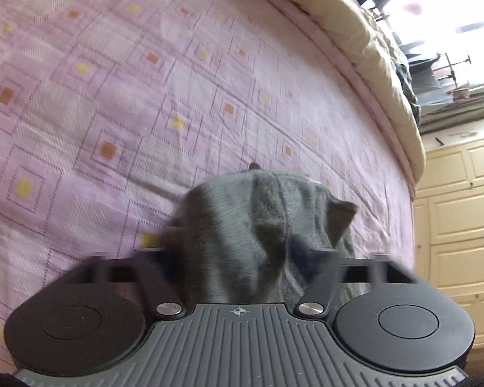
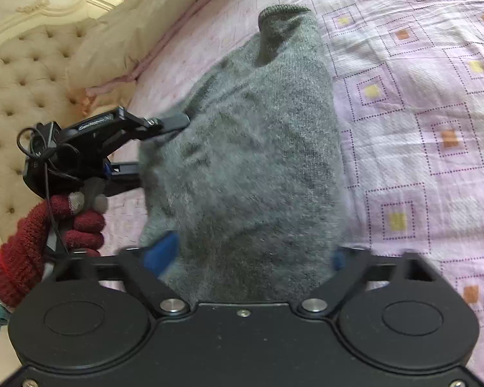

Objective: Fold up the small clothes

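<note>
Both grippers grip the grey knitted wool garment (image 2: 258, 148) above the pink patterned bedspread (image 2: 419, 113): the left gripper (image 2: 177, 121) pinches its headboard-side edge, the right gripper (image 2: 255, 258) clamps its near end, and its long axis runs away from the right gripper.

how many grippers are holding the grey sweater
2. The right gripper clamps the grey knitted garment at its near edge; the left gripper pinches its left edge, held by a red-gloved hand.

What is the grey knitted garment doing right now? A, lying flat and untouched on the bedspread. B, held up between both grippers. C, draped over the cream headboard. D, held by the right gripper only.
B: the grey knitted garment runs into the right gripper, and the left gripper clamps its other edge.
</note>
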A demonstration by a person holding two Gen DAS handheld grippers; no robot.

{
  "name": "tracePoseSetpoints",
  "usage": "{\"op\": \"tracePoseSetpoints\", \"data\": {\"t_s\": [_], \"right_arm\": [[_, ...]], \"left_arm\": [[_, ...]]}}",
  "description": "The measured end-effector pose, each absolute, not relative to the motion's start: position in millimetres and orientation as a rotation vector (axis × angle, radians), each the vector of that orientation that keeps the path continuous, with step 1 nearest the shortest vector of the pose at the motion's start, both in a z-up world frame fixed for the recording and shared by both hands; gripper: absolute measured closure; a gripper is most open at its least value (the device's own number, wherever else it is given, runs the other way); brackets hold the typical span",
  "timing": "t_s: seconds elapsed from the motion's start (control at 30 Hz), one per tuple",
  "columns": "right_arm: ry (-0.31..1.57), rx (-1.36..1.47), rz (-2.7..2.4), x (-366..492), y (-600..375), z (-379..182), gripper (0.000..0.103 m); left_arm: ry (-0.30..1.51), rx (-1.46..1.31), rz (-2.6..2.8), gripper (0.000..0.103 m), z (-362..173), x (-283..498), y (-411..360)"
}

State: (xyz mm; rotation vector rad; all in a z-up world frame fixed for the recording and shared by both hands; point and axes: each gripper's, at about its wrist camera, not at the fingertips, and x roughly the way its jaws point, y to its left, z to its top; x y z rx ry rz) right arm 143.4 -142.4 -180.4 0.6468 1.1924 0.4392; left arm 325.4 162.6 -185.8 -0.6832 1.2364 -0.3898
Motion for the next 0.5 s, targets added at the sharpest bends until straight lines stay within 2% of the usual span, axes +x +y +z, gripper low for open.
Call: {"op": "tracePoseSetpoints", "data": {"t_s": [0.03,0.1,0.23,0.5], "right_arm": [[1.208,0.615,0.430,143.1,-139.9,-178.8,0.056],[1.217,0.574,0.439,140.7,-135.2,-172.6,0.069],[1.210,0.533,0.436,131.6,-127.0,-155.2,0.073],[1.259,0.540,0.399,68.6,-141.7,-143.8,0.074]], "left_arm": [[1.253,-0.674,-0.378,0.070,-188.3,325.3,161.2],[1.242,-0.649,-0.394,0.073,-187.7,324.0,158.0],[1.232,-0.624,-0.427,0.076,-180.4,317.9,153.6],[1.272,-0.595,-0.492,0.077,-170.3,268.4,131.0]]}}
